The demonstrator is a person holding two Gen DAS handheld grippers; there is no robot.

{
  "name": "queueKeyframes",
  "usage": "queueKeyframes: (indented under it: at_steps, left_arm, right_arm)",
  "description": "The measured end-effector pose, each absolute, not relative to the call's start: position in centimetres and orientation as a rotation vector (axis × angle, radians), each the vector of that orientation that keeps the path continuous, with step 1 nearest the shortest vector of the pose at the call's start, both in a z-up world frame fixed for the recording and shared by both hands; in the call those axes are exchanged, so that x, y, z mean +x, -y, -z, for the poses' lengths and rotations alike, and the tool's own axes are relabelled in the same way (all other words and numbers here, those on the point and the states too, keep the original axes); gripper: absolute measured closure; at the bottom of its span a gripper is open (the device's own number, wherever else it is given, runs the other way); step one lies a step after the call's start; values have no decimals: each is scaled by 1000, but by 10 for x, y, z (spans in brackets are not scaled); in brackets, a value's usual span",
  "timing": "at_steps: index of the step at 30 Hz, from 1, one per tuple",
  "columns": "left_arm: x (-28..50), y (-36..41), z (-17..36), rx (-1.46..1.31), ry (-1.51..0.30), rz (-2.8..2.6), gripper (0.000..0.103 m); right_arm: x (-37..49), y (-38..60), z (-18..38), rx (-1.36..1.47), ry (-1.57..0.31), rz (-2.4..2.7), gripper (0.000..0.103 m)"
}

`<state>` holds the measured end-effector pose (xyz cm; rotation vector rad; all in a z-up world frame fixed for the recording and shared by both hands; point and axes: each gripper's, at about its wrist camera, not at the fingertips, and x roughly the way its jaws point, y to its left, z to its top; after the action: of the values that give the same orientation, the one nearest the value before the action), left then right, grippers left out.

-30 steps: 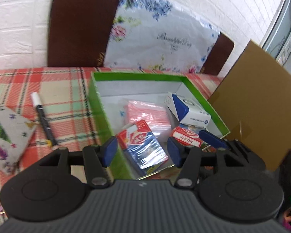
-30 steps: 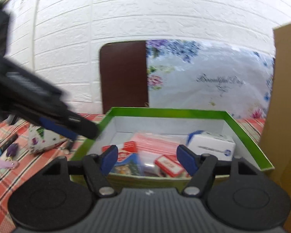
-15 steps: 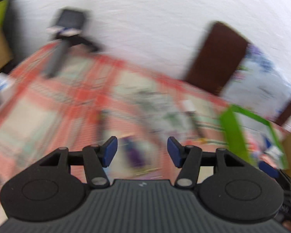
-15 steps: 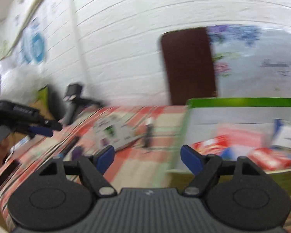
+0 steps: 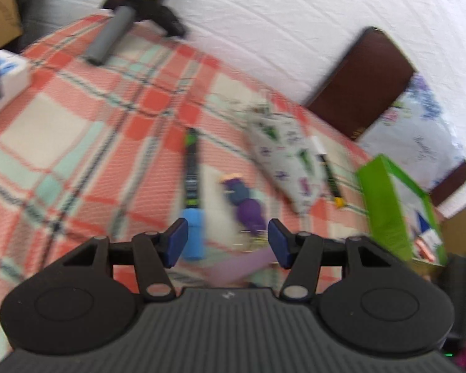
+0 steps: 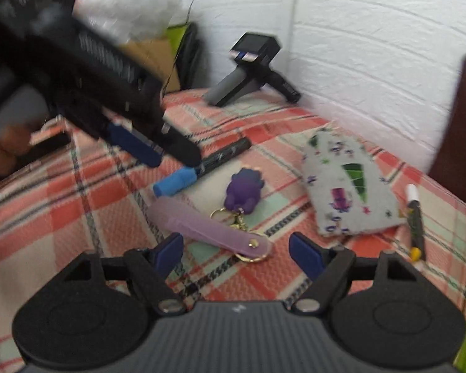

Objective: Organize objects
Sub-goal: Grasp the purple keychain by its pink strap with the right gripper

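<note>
On the plaid cloth lie a black marker with a blue cap [image 6: 202, 168], a purple figure keychain [image 6: 245, 191] on a lilac strap [image 6: 208, 227], a patterned grey pouch [image 6: 348, 186] and a white-capped marker [image 6: 414, 220]. My right gripper [image 6: 237, 251] hovers open just before the strap's ring end, with nothing between its pads. My left gripper [image 5: 228, 244] is open above the blue cap [image 5: 193, 233] and the purple figure [image 5: 245, 205], holding nothing. In the right wrist view the left gripper [image 6: 174, 159] hangs over the blue-capped marker. The green box [image 5: 385, 205] stands to the right.
An action camera on a grey grip [image 6: 254, 62] stands at the far edge by the white brick wall. A white box [image 5: 9, 71] sits at the left edge. A brown chair back [image 5: 363, 84] rises behind the pouch. A hand [image 6: 3, 149] holds the left gripper.
Both grippers have swung left, away from the green box and over the loose things on the cloth. The right jaws stand a little wider.
</note>
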<state>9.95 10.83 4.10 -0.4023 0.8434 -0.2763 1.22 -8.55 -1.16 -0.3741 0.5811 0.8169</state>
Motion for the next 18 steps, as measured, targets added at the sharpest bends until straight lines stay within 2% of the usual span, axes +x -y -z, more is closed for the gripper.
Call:
queueKeyframes:
  at_steps: [2, 5, 8, 9, 12, 18]
  left_arm:
    - [98, -101, -41, -406, -843, 308, 44]
    - [94, -98, -41, -439, -843, 339, 44]
    - [88, -99, -41, -472, -843, 344, 44]
    - [87, -99, -40, -475, -845, 345, 44]
    - [90, -91, -32, -489, -882, 331, 33]
    - [101, -62, -11, -503, -948, 363, 35]
  right_arm:
    - [21, 80, 14, -345, -585, -845, 28]
    - [32, 70, 13, -336, -586, -876, 55]
    - [37, 69, 12, -302, -600, -863, 76]
    - [37, 72, 12, -282, -607, -857, 77]
    - [36, 87, 12, -184, -652, -832, 77]
    - [17, 123, 10, -32, -727, -841, 79]
